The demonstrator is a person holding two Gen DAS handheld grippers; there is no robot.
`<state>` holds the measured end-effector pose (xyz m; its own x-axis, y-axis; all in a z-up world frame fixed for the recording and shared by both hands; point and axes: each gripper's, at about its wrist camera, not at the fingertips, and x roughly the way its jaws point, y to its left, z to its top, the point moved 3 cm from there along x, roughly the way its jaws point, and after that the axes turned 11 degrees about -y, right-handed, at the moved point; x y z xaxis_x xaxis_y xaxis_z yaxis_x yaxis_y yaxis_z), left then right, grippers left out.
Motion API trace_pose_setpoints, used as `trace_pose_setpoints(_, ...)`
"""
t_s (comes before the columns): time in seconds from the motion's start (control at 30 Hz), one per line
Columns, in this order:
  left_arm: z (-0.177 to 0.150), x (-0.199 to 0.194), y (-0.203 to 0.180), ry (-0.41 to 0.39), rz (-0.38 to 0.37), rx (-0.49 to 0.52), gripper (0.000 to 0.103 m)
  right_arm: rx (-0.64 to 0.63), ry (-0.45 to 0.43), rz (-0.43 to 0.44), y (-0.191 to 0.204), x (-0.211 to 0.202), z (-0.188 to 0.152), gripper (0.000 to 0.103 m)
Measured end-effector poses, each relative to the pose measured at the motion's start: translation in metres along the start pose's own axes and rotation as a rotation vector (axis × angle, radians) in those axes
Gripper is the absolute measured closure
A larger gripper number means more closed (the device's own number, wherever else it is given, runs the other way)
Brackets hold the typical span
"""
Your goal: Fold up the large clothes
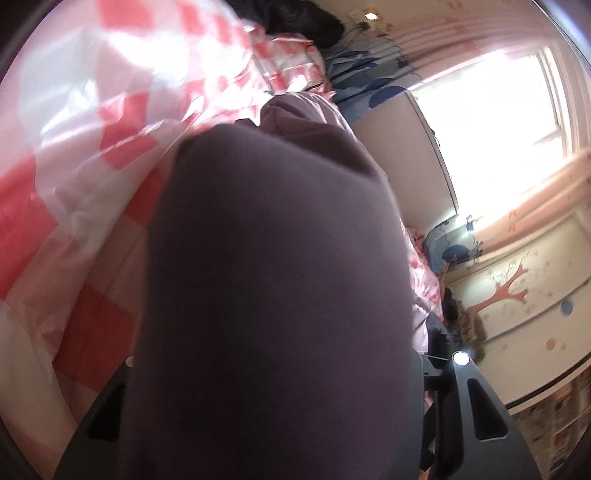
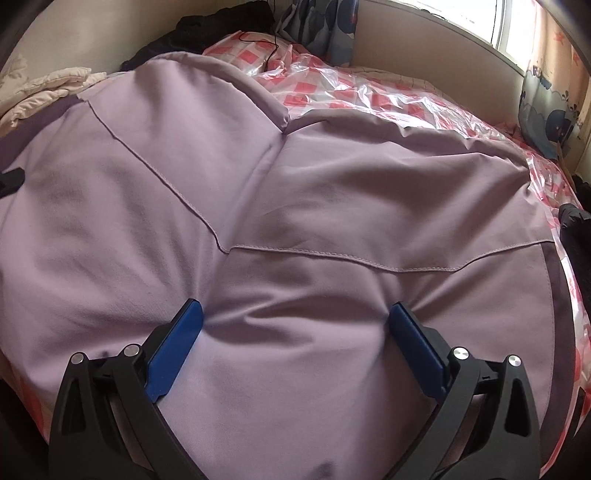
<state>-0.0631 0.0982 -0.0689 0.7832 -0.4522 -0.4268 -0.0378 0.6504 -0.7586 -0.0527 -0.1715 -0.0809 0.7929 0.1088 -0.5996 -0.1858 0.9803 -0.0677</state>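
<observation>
A large lilac garment (image 2: 295, 166) lies spread across the bed, its seams running over the middle. My right gripper (image 2: 295, 314) stands open above its near part, and the blue pads (image 2: 177, 347) press their tips into the cloth, with nothing pinched between them. In the left wrist view a thick fold of the same garment (image 1: 277, 277) bulges up between the black fingers (image 1: 480, 406) and hides their tips. My left gripper (image 1: 295, 360) is shut on that fold, lifted off the bed, and the view is rolled sideways.
The bed has a pink-and-red checked sheet (image 2: 369, 92) under crinkled clear plastic. A cream quilt (image 2: 44, 92) and dark clothes (image 2: 207, 29) lie at the back left. A black cable (image 2: 269, 48) crosses the sheet. The beige headboard (image 2: 424, 48) stands beneath a bright window (image 1: 491, 122).
</observation>
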Motion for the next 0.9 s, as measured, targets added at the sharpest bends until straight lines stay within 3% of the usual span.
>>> trace_pose_setpoints(0.23, -0.010, -0.016, -0.042, -0.036, 0.009, 0.090, 0.054, -0.005, -0.006, 0.016, -0.003, -0.001, -0.003, 0.006)
trace_pose_setpoints(0.73, -0.024, -0.024, -0.099, -0.047, 0.006, 0.165, 0.054, 0.003, -0.039, 0.054, -0.008, -0.008, -0.005, 0.006)
trace_pose_setpoints(0.9, -0.028, -0.024, -0.116, -0.050, -0.001, 0.186, 0.054, 0.026, -0.054, 0.117, -0.019, -0.024, -0.003, 0.006)
